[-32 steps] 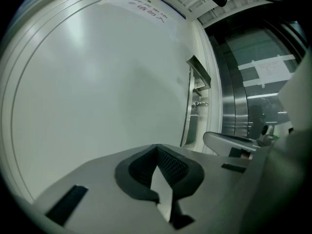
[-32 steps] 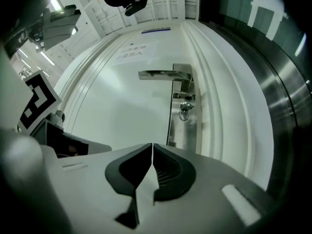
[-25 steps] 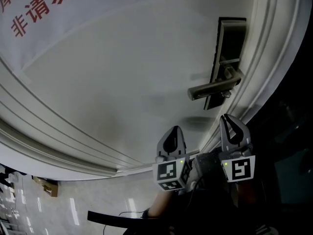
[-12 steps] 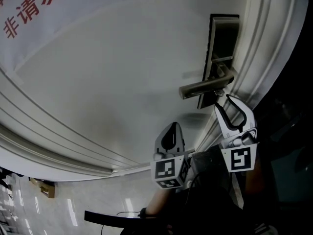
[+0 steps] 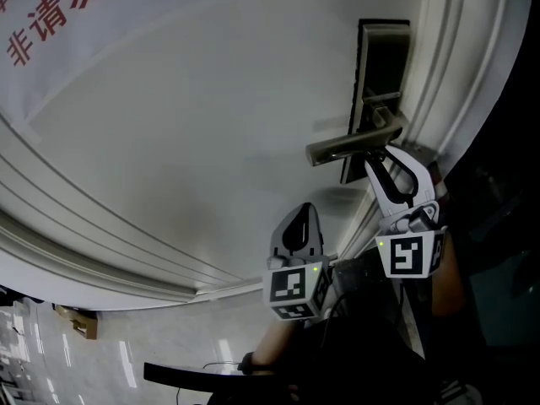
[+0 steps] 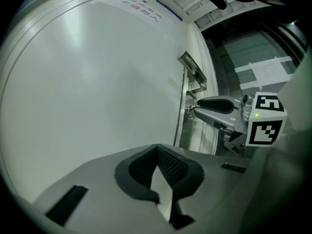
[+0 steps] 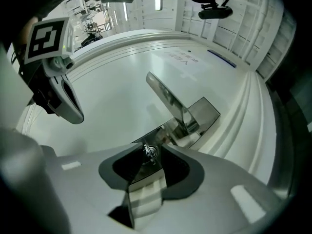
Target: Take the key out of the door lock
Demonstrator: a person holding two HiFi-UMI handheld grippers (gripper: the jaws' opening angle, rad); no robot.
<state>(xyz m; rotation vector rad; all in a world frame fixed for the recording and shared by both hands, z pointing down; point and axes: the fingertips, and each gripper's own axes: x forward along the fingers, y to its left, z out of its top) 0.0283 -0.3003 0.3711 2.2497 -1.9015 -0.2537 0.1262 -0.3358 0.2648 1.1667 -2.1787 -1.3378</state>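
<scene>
A silver lever handle (image 5: 350,146) juts from a dark lock plate (image 5: 380,74) on the white door (image 5: 211,125). In the right gripper view a small metal key (image 7: 149,153) sticks out of the plate just below the lever (image 7: 168,99). My right gripper (image 5: 386,160) is right under the lever. Its jaws have just been opening and stand either side of the key, with the pads not pressing on it. In the head view the key is hidden behind that gripper. My left gripper (image 5: 300,216) hangs lower left, apart from the door, shut and empty.
The door's moulded frame (image 5: 456,74) runs close along the right of the lock plate. A white notice with red lettering (image 5: 67,15) hangs at the upper left of the door. Glossy floor tiles (image 5: 93,365) and a small box (image 5: 78,321) show at the bottom left.
My right gripper has risen to just under the lever, rolled about its own line, and gone from shut to open. The left gripper has hardly shifted.
</scene>
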